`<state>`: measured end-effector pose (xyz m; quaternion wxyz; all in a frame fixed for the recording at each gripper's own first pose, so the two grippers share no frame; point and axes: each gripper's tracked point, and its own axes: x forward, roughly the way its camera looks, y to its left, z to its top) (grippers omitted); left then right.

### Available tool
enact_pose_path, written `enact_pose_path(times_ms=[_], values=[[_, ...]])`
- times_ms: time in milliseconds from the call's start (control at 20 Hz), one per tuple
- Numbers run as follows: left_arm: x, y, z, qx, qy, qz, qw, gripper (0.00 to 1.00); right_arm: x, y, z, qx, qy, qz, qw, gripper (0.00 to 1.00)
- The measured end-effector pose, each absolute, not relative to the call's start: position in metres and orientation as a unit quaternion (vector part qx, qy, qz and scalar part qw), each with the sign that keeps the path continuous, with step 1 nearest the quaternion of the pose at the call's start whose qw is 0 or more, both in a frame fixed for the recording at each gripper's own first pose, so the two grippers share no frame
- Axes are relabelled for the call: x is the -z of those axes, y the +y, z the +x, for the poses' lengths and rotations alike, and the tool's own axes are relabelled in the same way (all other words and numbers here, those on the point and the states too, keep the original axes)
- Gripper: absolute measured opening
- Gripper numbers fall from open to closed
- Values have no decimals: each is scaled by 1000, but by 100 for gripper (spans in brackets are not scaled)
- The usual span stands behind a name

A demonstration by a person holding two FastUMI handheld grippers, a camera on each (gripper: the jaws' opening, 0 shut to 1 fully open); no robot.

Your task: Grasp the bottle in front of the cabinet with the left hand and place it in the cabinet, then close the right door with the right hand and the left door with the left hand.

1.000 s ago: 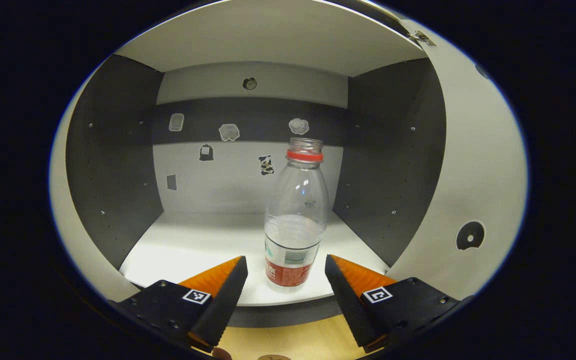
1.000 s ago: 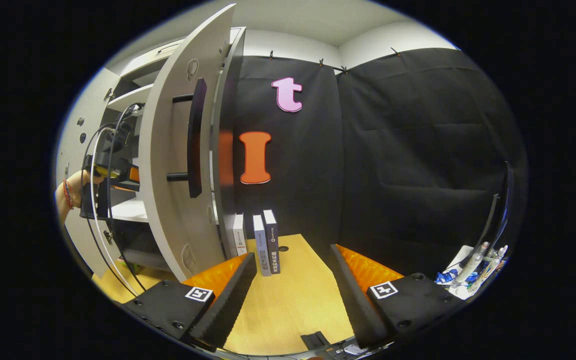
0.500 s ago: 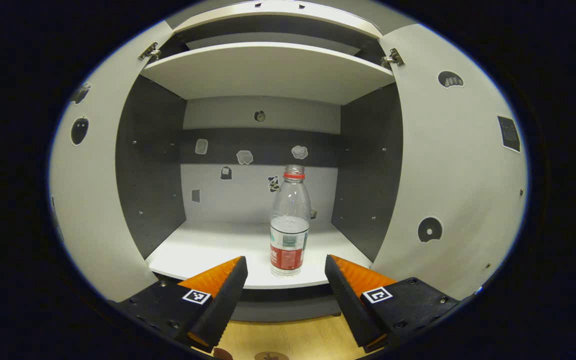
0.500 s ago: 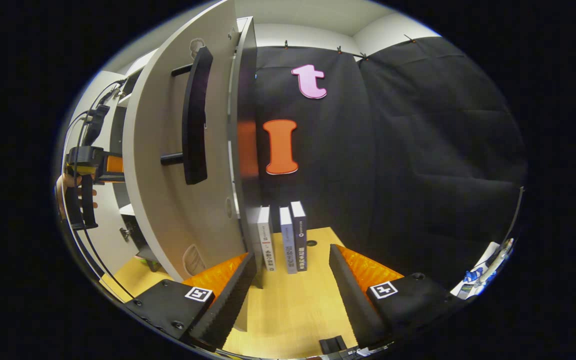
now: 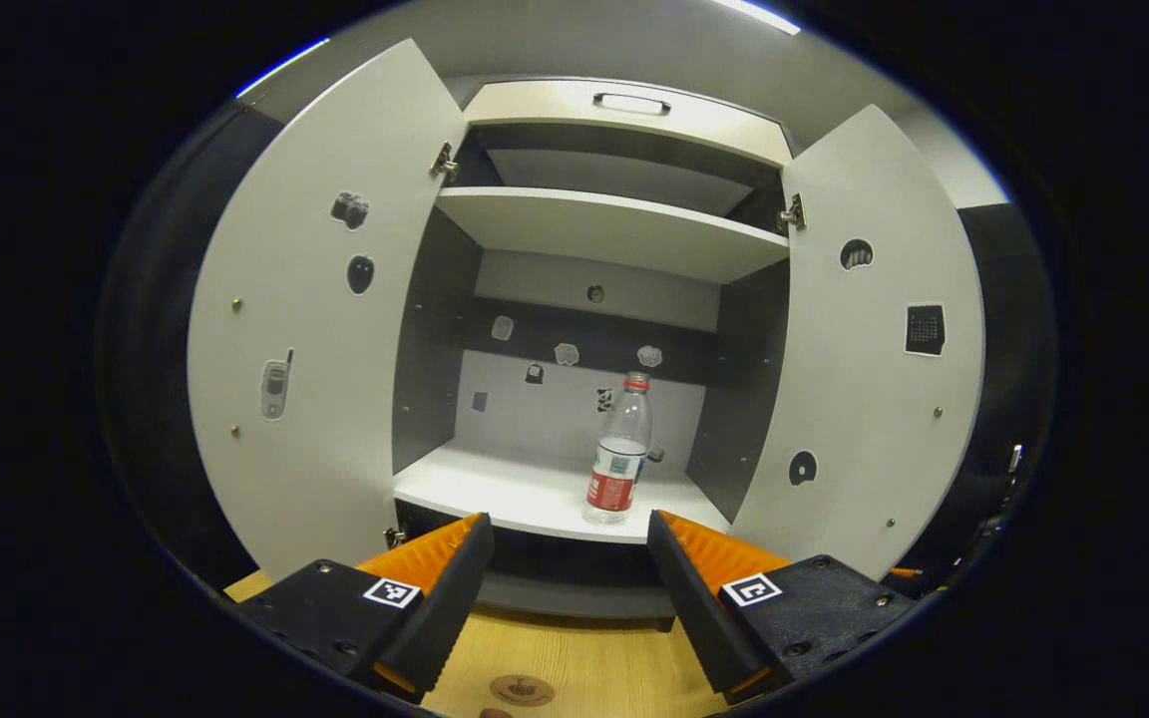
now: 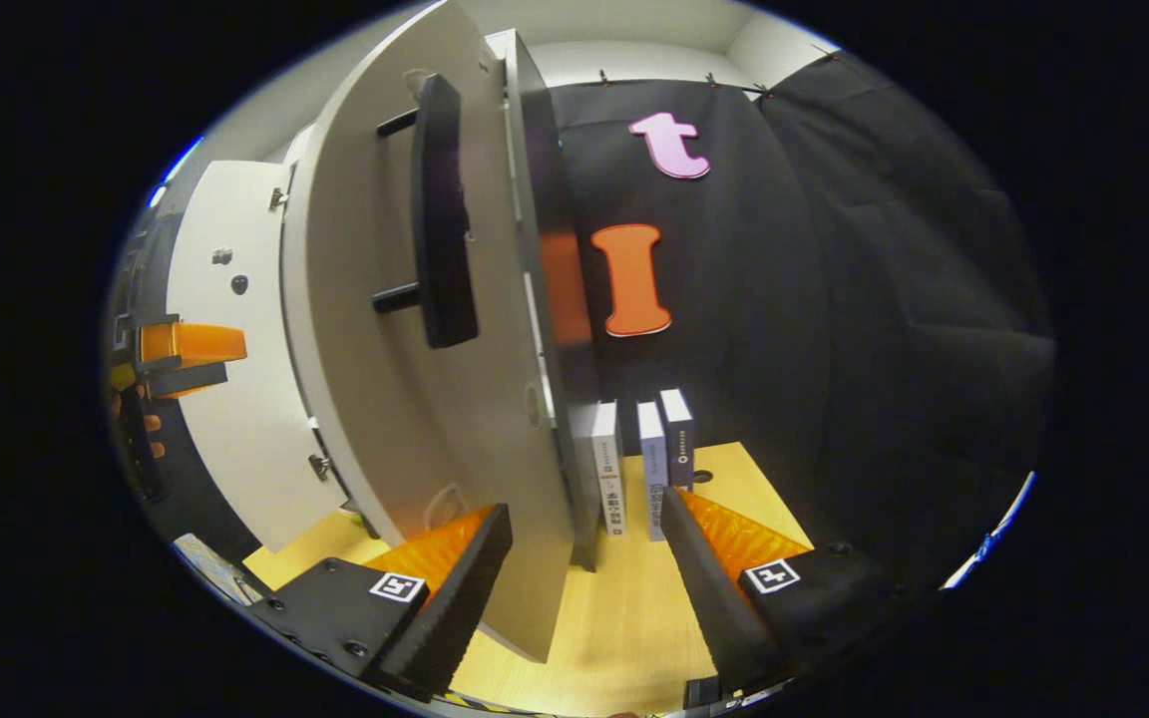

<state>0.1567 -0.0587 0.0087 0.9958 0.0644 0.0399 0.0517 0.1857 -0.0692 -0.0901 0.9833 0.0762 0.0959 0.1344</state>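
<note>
A clear bottle (image 5: 618, 464) with a red neck ring and red label stands upright on the cabinet's lower shelf (image 5: 495, 491), near its front right. My left gripper (image 5: 569, 588) is open and empty, well back from the cabinet over the wooden table. Both doors hang open: the left door (image 5: 310, 329) and the right door (image 5: 874, 369). In the right gripper view, the right door's outer face (image 6: 385, 359) with its dark bar handle (image 6: 440, 214) stands close ahead, its lower edge between the fingers of my open right gripper (image 6: 584, 588). The left gripper (image 6: 181, 349) shows at far left.
Three books (image 6: 639, 459) stand upright on the wooden table (image 6: 624, 618) beside the cabinet's right side, against the black cloth wall. An upper shelf (image 5: 614, 224) and a top drawer with a handle (image 5: 631, 102) sit above the bottle's compartment.
My left gripper has drawn straight back from the cabinet, leaving the bottle standing on the shelf. My right gripper has moved closer to the right door's outer face, whose edge now sits between its fingers.
</note>
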Motion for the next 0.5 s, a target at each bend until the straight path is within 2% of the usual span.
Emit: enact_pose_path(times_ms=[50, 300, 500], values=[[-9, -52, 149, -59, 40, 61, 996, 95, 87, -71, 184, -130, 89, 67, 985, 96], [-7, -21, 126, -62, 40, 46, 996, 95, 88, -59, 180, -112, 90, 69, 987, 97], [-7, -4, 133, -13, 50, 56, 997, 95, 82, -15, 172, -106, 76, 68, 989, 97]])
